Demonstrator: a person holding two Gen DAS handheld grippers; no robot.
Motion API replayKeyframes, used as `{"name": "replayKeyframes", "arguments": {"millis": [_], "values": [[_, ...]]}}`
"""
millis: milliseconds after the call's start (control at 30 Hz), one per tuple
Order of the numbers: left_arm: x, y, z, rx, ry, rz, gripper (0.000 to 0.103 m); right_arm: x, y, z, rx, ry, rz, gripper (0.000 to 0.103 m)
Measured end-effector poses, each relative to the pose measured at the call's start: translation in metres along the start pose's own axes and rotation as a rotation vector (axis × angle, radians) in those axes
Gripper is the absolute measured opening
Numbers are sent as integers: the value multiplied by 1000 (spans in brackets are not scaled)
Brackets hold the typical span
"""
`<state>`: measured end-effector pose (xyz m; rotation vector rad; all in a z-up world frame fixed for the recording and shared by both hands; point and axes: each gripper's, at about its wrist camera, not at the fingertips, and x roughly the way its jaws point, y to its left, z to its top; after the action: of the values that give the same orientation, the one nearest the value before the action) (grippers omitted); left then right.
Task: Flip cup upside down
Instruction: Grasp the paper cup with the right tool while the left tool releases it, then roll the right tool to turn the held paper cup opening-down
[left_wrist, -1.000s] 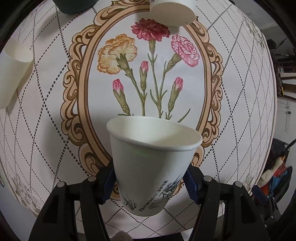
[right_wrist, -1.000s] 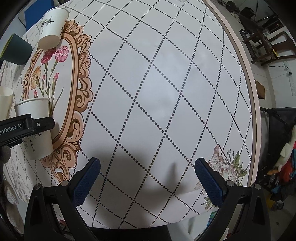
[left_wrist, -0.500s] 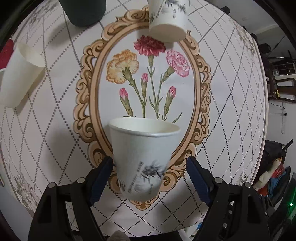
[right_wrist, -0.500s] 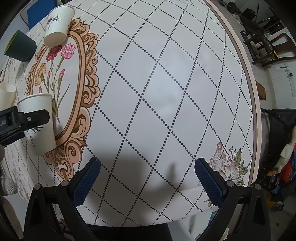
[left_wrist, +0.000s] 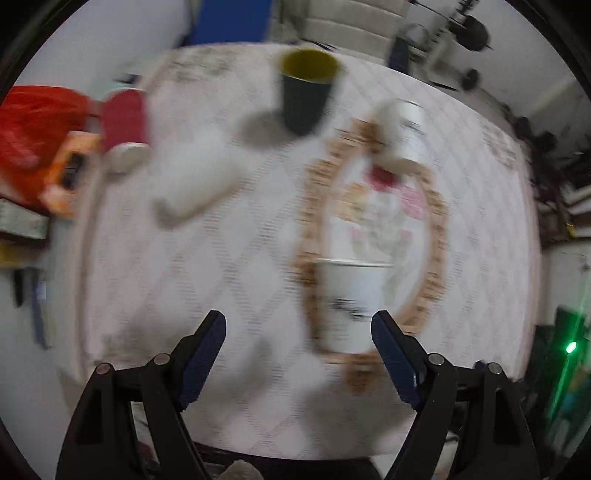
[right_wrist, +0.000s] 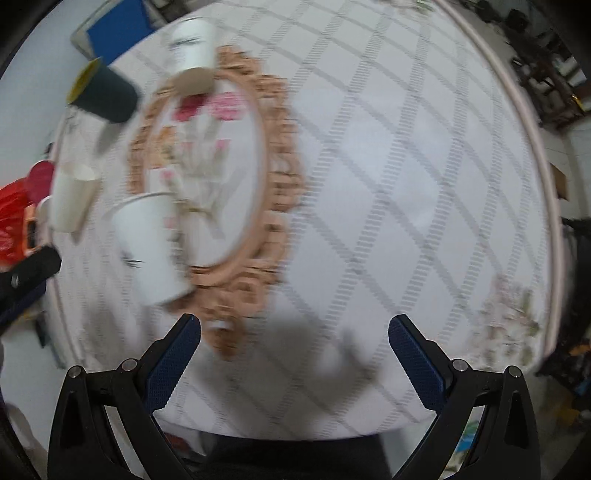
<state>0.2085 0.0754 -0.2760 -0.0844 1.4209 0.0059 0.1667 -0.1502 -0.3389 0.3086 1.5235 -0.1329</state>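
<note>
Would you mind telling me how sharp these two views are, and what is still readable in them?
Left wrist view: heavy motion smear; the printed cup and dark cup are soft, only the left gripper is crisp. Right wrist view: the cloth pattern streaks and the cups blur; the right gripper stays sharp. Both views bend the table edge, fisheye-style.

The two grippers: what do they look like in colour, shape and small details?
The left gripper and the right gripper look alike. Each has black, angular plastic arms with triangular cut-outs and small round silver bolts at the joints. The jaws carry long, dark blue pads with a fine, knurled texture. No cables, sleeves or markings show in these blurred views.
</note>
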Motion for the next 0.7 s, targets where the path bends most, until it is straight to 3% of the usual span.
{"name": "replayKeyframes", "arguments": {"millis": [100, 233, 333, 400, 567, 700], "values": [[12, 30, -6, -32, 8, 73, 80, 10, 31, 8, -27, -8, 25, 100], [36, 60, -13, -95, 54, 97, 80, 22, 66, 16, -50, -18, 40, 93], [44, 75, -20, -117, 58, 89, 80, 23, 84, 22, -66, -25, 28, 92], [48, 79, -22, -123, 60, 87, 80, 25, 90, 24, -74, -22, 19, 92], [54, 82, -26, -108, 51, 107, 80, 33, 92, 32, -82, -16, -12, 81], [54, 85, -29, -115, 55, 102, 80, 36, 92, 34, -86, -8, -19, 79]]}}
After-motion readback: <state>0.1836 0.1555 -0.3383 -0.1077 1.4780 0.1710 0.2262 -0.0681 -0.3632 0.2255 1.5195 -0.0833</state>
